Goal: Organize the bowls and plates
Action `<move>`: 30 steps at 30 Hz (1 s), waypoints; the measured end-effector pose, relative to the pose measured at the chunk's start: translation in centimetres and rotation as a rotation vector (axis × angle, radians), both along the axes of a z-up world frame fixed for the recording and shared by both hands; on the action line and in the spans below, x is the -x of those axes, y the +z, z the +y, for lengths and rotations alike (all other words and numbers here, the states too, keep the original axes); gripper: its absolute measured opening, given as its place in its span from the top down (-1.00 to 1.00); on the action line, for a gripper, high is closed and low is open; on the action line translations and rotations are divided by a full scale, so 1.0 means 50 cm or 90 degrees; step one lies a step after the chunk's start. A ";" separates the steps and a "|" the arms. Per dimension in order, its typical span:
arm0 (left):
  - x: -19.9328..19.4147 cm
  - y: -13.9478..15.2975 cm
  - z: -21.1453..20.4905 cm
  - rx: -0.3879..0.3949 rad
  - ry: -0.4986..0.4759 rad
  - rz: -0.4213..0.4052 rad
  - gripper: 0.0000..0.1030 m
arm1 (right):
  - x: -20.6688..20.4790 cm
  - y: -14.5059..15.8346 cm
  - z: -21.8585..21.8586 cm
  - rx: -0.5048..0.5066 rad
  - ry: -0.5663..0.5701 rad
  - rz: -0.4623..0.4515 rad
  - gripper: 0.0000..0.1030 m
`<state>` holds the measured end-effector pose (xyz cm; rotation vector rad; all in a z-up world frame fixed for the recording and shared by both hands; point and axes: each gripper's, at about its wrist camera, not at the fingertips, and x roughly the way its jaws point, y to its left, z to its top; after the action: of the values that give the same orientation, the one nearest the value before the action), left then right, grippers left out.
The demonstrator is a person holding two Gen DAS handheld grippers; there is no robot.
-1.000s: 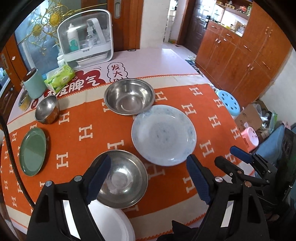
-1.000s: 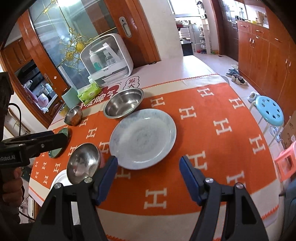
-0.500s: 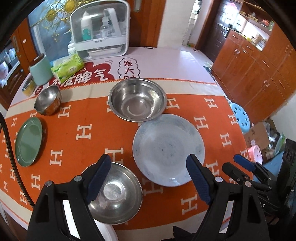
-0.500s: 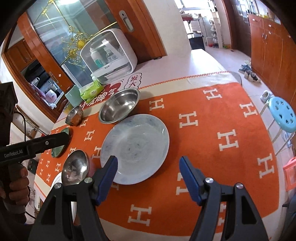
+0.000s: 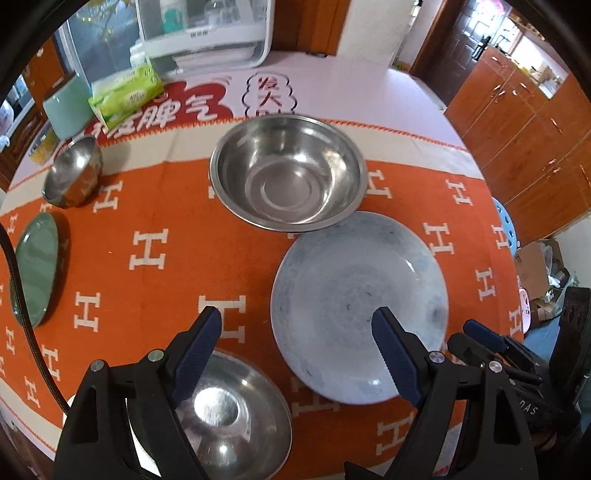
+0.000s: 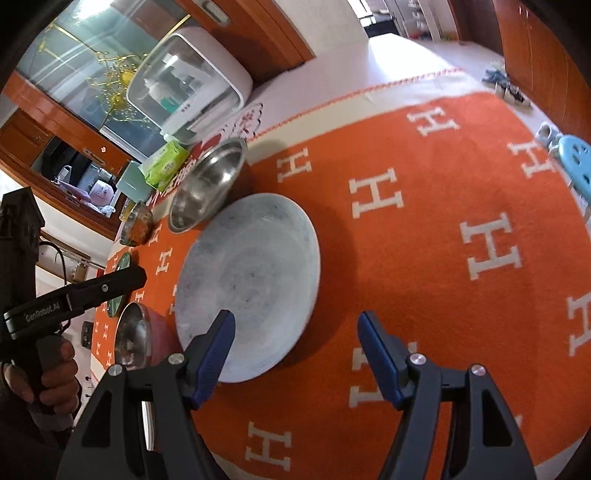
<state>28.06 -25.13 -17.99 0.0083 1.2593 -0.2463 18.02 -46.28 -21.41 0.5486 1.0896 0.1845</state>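
small steel bowl [image 5: 72, 176] and green plate [image 5: 35, 269] clearest from left wrist

3 steel bowls [image 5: 288, 177], blue-grey plate [image 5: 360, 306], green plate [image 5: 35, 269] on cloth

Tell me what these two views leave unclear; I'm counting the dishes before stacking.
- White plate: left wrist view, mostly hidden under the near steel bowl and the left claw.
- Green plate: left wrist view, a black cable crosses it; right wrist view, behind the other claw's arm.
- Small steel bowl: right wrist view, too small to see inside.
- Bottles in the white case: top cut off.
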 end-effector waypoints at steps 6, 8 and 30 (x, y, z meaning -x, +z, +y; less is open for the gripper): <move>-0.040 -0.056 -0.004 -0.011 0.012 0.045 -0.60 | -0.025 -0.032 -0.007 -0.048 0.008 0.006 -0.25; -0.051 -0.072 -0.006 -0.016 0.013 0.056 -0.60 | -0.032 -0.042 -0.007 -0.063 0.013 0.010 -0.20; -0.093 -0.173 -0.051 -0.030 0.006 0.125 -0.28 | -0.071 -0.083 -0.020 -0.105 0.017 0.014 0.78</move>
<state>32.70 -27.68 -26.63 0.0198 1.4596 -0.2127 21.55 -47.27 -25.58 0.6852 1.1100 0.2931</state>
